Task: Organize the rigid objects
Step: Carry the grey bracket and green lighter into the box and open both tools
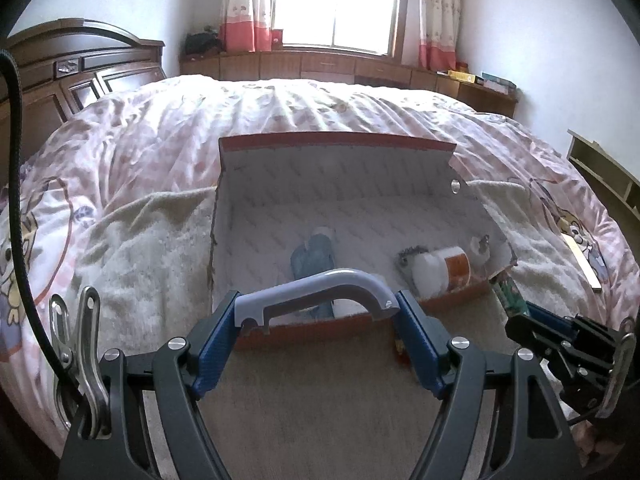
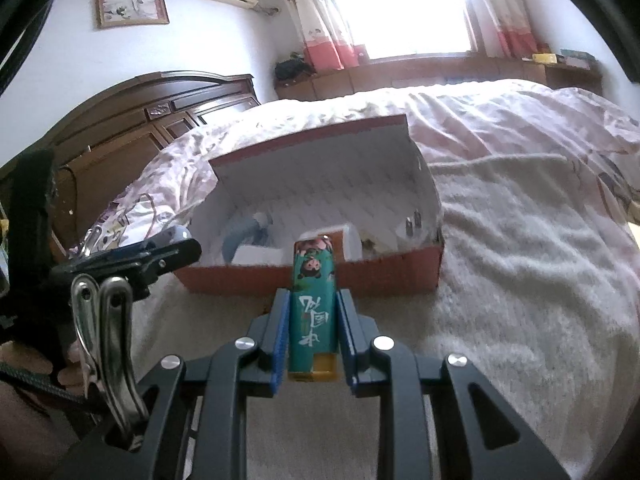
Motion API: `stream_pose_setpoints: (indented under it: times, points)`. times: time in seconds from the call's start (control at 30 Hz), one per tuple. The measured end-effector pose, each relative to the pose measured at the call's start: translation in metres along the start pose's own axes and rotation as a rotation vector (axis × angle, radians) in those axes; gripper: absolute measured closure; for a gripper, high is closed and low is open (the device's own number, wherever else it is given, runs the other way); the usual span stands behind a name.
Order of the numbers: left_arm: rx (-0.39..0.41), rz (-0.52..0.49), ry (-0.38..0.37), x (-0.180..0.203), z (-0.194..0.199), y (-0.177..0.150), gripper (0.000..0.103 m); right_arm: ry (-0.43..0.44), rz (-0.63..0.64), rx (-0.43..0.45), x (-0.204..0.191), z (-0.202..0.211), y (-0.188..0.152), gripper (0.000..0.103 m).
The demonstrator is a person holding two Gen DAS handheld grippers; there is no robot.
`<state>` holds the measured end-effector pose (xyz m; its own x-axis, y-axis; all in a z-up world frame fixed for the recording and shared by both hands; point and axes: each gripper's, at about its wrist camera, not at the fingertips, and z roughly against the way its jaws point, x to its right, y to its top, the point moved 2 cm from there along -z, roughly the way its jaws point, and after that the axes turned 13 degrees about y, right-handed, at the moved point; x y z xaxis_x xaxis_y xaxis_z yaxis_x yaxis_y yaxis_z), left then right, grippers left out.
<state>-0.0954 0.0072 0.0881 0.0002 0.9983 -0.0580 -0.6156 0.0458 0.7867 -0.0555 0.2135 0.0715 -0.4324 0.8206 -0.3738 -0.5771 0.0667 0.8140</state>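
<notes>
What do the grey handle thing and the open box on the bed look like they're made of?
Grey handle: probably moulded plastic, smooth, with a soft sheen and rounded edges. Open box: looks like corrugated cardboard, matte, orange outside, white printed lining, ragged torn edge.

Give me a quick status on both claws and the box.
Left claw shut on grey handle. Right claw shut on teal lighter. Open shoebox just ahead on bed, several items already inside. Nothing in the way.

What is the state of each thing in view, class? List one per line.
Shoe box: open, lid propped up behind.
Grey handle: clamped between the left gripper pads.
Green lighter: clamped in the right gripper.
Orange-labelled bottle: lying on its side in the box.
Curtains: drawn apart.
</notes>
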Motion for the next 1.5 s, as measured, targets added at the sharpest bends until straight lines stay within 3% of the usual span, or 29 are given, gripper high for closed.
stream_pose_setpoints:
  times: [0.87, 1.5]
  points:
    - [0.019, -0.014, 0.020, 0.009, -0.038, 0.039, 0.026, 0.021, 0.051, 0.027, 0.003, -0.042, 0.062, 0.079]
    - [-0.019, -0.038, 0.037, 0.022, -0.085, 0.038, 0.026, -0.030, 0.023, -0.021, 0.038, -0.083, 0.065, 0.079]
